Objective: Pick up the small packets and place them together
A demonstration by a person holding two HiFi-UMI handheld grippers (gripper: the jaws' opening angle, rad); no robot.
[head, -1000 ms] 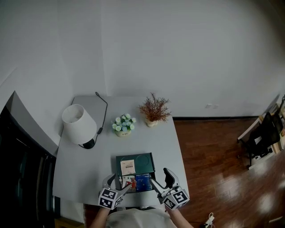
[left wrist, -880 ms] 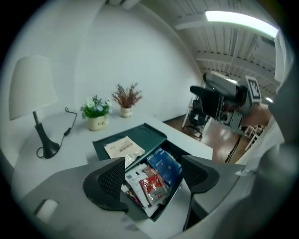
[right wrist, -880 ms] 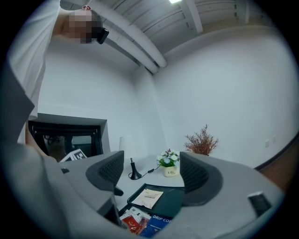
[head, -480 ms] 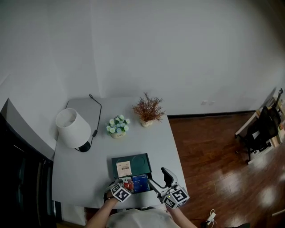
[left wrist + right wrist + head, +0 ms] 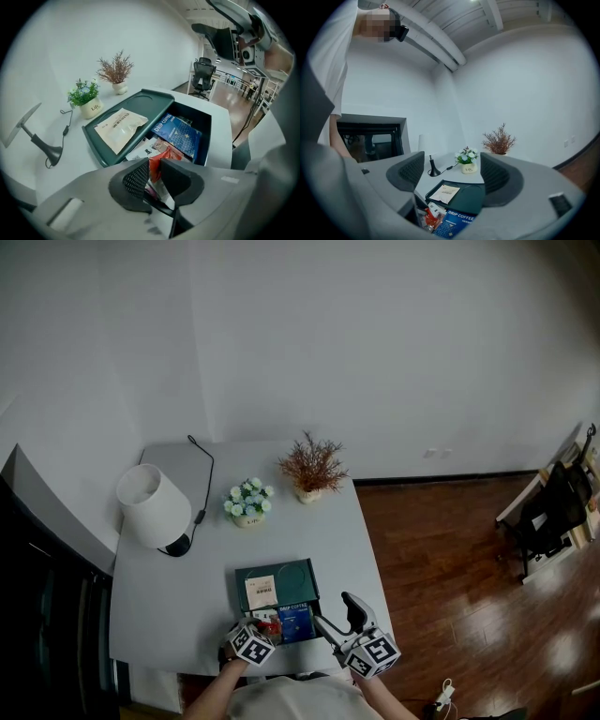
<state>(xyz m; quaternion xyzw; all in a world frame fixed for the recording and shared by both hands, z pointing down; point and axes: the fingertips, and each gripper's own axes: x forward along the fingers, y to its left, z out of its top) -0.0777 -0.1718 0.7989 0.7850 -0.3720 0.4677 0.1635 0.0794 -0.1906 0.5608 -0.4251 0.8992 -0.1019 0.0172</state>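
A dark green tray (image 5: 286, 570) sits towards the near edge of the grey surface (image 5: 169, 596). A beige packet (image 5: 262, 592) lies flat on the tray's left half. At the tray's near end, a blue drip-coffee packet (image 5: 297, 622) lies to the right and a red packet (image 5: 270, 625) just to its left, with a small white printed packet (image 5: 142, 151) beside them.

The left gripper (image 5: 266, 629) is tipped down over the tray's near left corner. Its jaws have just been closing, and in the left gripper view they are clenched on the red packet (image 5: 169, 153), whose crumpled top sticks out beyond the pads. The blue packet (image 5: 180, 136) lies just past it, in a darker, lower part at the tray's end.

The right gripper (image 5: 339, 617) hovers off the tray's near right corner, roughly level. In the right gripper view its jaws (image 5: 453, 172) stand wide apart with nothing between them, and they frame the tray (image 5: 474, 196) from above.

Beyond the tray's far edge stand a small pot of pale flowers (image 5: 248, 502) and a pot of reddish dried sprigs (image 5: 312, 468). Far to the tray's left is a white-shaded lamp (image 5: 153, 508) with a black cord.
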